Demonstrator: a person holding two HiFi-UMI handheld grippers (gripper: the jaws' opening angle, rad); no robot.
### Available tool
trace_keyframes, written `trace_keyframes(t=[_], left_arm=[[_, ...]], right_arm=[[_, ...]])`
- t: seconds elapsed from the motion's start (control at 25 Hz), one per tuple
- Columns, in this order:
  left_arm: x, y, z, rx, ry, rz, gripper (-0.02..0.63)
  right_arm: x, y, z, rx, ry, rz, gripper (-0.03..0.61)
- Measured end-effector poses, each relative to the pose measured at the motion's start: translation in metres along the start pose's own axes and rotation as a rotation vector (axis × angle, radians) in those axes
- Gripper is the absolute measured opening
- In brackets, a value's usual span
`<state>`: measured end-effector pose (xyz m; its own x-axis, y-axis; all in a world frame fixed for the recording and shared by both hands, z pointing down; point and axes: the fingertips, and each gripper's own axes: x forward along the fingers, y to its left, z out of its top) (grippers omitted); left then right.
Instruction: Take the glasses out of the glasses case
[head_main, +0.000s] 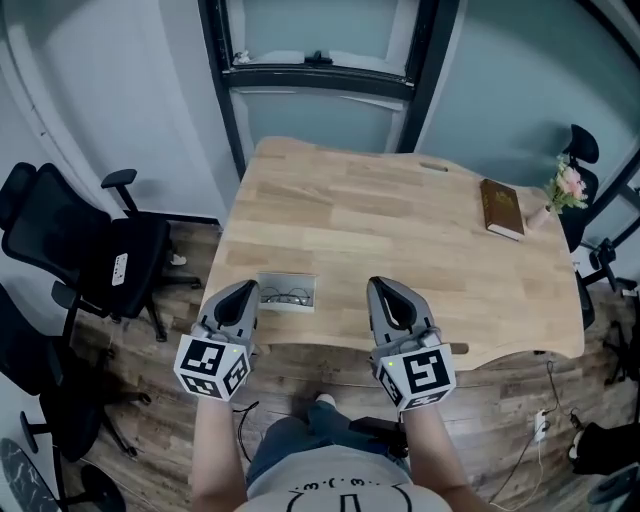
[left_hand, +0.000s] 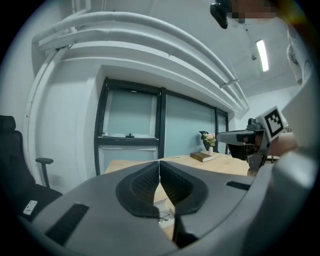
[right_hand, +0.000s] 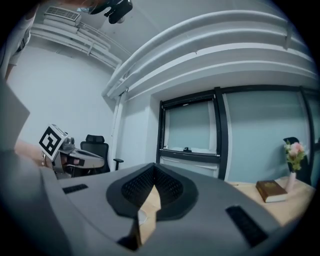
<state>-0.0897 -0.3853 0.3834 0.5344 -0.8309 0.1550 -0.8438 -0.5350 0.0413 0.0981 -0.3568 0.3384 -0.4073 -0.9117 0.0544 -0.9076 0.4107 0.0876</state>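
Near the front of the counter (head_main: 400, 230), lower left of middle, glasses (head_main: 285, 296) lie in the open glasses case (head_main: 310, 283); left tool (head_main: 246, 288) and right tool (head_main: 381, 286) are both clenched, holding nothing; glasses seem light and breakable; pinch the frame's bridge softly.

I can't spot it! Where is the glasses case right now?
In the head view, the glasses case lies near the front edge of the table, just right of the left claw.
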Motion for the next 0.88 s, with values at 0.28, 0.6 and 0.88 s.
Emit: trace_keyframes(t=[0.28,0.6,0.88], left_arm=[[0.046,0.010,-0.032,0.061,0.142,-0.081,0.152],[0.079,0.004,-0.107,0.260,0.474,-0.345,0.112],[0.089,0.002,-0.170,0.518,0.741,-0.562,0.112]], right_arm=[[0.023,-0.024,-0.026,0.041,0.052,-0.045,0.011],[0.038,-0.041,-0.055,0.090,0.134,-0.138,0.011],[0.037,-0.035,-0.092,0.128,0.231,-0.182,0.011]])
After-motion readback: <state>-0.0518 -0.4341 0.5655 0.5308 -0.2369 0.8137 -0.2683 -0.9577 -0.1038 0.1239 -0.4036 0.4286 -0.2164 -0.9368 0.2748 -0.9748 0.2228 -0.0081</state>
